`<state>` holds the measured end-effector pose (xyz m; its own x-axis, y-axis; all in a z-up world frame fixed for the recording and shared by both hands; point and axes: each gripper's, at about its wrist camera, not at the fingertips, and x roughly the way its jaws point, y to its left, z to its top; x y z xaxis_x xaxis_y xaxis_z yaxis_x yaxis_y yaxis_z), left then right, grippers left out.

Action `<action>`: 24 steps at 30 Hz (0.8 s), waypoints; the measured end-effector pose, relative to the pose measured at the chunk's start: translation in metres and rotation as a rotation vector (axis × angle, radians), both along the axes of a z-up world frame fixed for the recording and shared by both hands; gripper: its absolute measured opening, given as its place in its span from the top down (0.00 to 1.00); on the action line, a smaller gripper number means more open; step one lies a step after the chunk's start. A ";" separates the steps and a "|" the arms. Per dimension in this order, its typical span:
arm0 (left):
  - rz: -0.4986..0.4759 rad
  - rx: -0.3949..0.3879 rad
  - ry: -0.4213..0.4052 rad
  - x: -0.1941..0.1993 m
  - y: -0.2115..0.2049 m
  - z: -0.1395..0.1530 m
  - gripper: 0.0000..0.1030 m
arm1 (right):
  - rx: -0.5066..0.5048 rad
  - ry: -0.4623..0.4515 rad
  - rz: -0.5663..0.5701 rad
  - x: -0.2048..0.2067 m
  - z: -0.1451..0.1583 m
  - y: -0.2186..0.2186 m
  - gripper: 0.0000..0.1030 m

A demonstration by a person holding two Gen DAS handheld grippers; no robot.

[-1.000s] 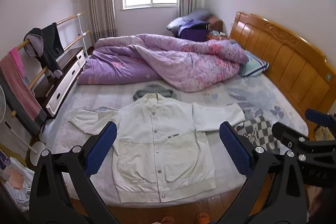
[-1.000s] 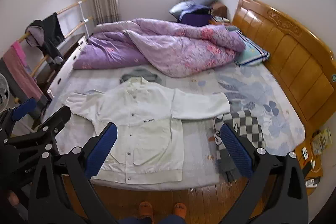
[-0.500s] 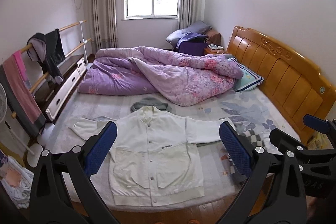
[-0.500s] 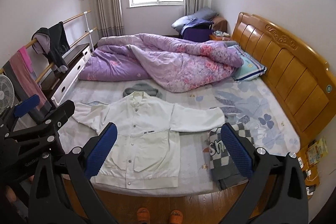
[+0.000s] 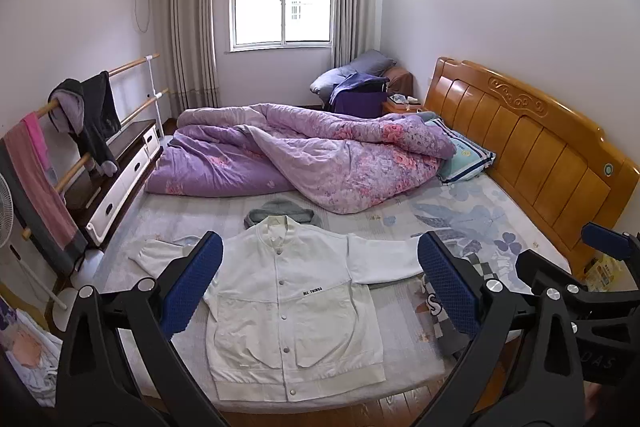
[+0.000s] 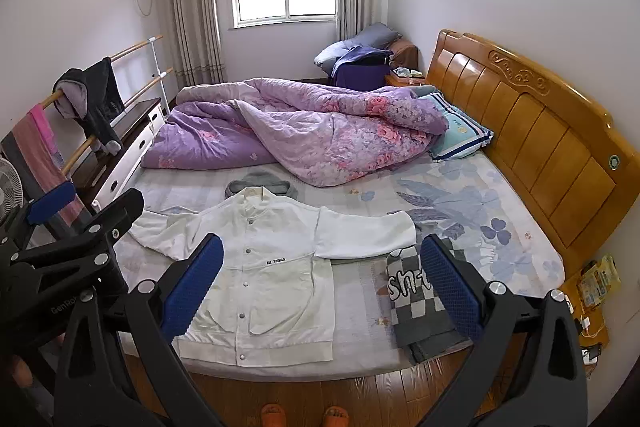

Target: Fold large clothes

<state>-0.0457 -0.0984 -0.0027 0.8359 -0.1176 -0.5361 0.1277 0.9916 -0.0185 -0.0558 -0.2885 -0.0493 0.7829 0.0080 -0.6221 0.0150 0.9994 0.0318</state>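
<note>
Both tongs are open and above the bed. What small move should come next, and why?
Probably lower the left tongs toward the white jacket's spread sleeve at the left. The jacket lies flat and buttoned on the bed, unfolded, and both the left and the right tongs are open, holding nothing.

L wrist: bed (image 5: 460, 211) foot, faces window | R wrist: same, further right | both share jacket (image 5: 292, 303)
</note>
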 end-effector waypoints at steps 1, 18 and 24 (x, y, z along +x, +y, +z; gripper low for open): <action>-0.001 -0.001 0.006 0.001 0.000 0.000 0.05 | 0.001 0.000 -0.002 -0.001 0.000 -0.001 0.08; 0.009 -0.001 -0.017 -0.001 0.000 0.013 0.05 | 0.002 -0.034 0.000 -0.009 0.014 -0.003 0.08; 0.013 -0.001 -0.014 -0.003 0.000 0.015 0.05 | 0.000 -0.035 0.003 -0.012 0.016 0.000 0.08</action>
